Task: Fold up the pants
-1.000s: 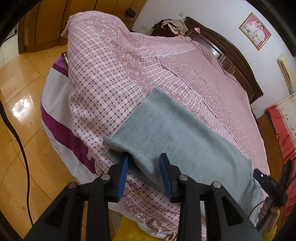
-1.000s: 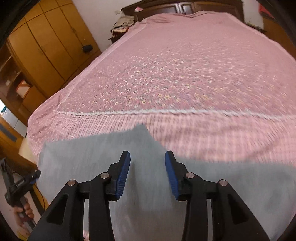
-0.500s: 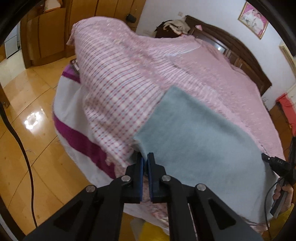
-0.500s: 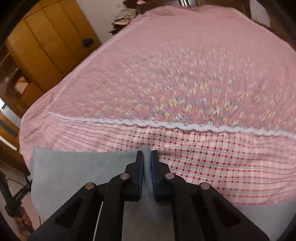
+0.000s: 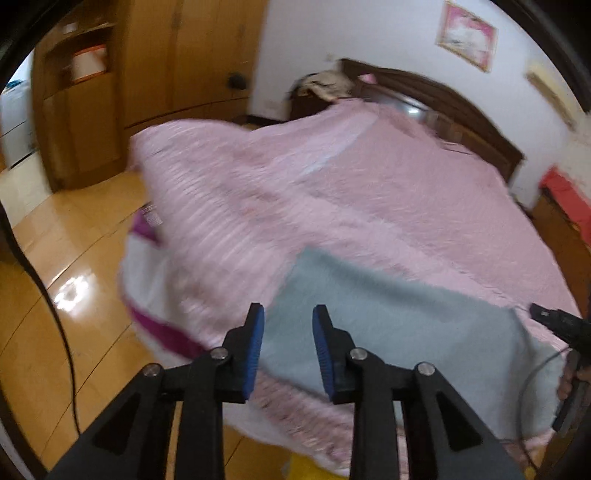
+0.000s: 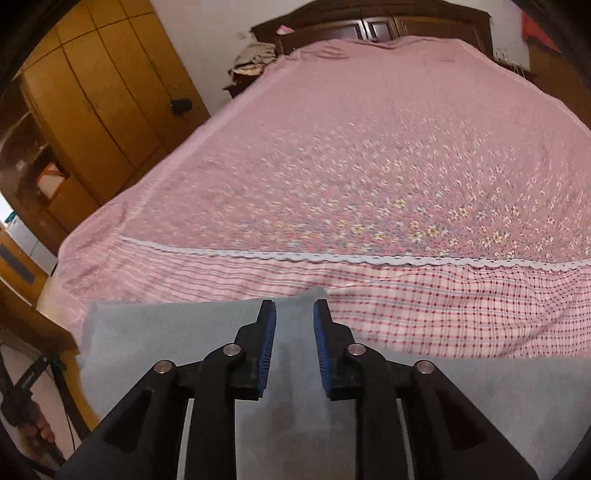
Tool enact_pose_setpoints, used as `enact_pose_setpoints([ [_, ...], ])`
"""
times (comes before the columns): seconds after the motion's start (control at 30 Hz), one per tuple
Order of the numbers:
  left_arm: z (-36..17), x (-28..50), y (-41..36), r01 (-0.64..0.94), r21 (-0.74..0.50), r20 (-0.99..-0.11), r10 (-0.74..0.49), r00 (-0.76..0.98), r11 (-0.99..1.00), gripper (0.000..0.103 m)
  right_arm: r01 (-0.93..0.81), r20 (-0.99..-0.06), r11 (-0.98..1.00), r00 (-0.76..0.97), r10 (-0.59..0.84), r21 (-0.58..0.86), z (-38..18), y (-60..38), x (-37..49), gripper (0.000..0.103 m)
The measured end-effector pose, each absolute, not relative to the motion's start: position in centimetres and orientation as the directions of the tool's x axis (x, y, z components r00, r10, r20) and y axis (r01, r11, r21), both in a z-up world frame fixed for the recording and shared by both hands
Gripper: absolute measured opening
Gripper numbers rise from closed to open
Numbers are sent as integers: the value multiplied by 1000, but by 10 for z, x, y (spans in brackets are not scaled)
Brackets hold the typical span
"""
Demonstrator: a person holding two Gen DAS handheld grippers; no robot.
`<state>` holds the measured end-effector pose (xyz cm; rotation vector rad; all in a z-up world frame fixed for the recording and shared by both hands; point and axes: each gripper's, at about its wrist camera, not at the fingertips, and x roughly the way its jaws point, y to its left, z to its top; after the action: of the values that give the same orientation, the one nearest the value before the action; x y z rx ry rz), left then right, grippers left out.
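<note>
Grey-blue pants (image 5: 399, 332) lie folded flat on the near edge of a bed with a pink cover (image 5: 369, 192). My left gripper (image 5: 287, 321) is open and hovers over the pants' left end, holding nothing. In the right wrist view the pants (image 6: 177, 332) lie under my right gripper (image 6: 294, 314), which is open above a folded corner and holds nothing. The right gripper also shows at the far right of the left wrist view (image 5: 561, 325).
The bed cover (image 6: 369, 166) has a flowered part and a checked band with a white lace strip (image 6: 369, 258). A dark headboard (image 6: 369, 26) and wooden wardrobe (image 6: 92, 92) stand behind. The shiny wood floor (image 5: 55, 277) lies to the left.
Both grippers were shut on the pants half a second ago and have opened, letting the cloth go. The left gripper has pulled back and up; the pants lie flat.
</note>
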<state>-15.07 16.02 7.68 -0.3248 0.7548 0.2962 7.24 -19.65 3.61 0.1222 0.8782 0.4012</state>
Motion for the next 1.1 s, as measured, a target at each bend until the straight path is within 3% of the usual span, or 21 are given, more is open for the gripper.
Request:
enact_pose_setpoints([
  [0.37, 46, -53, 95, -111, -243, -765, -120, 632, 964, 29, -373, -755, 886, 487, 439, 275, 17, -147, 55, 22],
  [0.53, 12, -18, 93, -137, -48, -791, 46, 611, 989, 29, -343, -772, 892, 465, 434, 295, -4, -141, 56, 22],
  [0.6, 6, -10, 103, -153, -33, -786, 69, 614, 988, 29, -327, -779, 899, 466, 421, 290, -15, -140, 61, 22],
  [0.8, 3, -5, 137, -240, -18, -802, 129, 583, 971, 27, -315, -766, 907, 496, 409, 280, -22, -137, 76, 22],
  [1.1, 40, -72, 154, -248, -172, -776, 24, 630, 953, 28, -309, -765, 911, 504, 400, 272, -7, -139, 58, 22],
])
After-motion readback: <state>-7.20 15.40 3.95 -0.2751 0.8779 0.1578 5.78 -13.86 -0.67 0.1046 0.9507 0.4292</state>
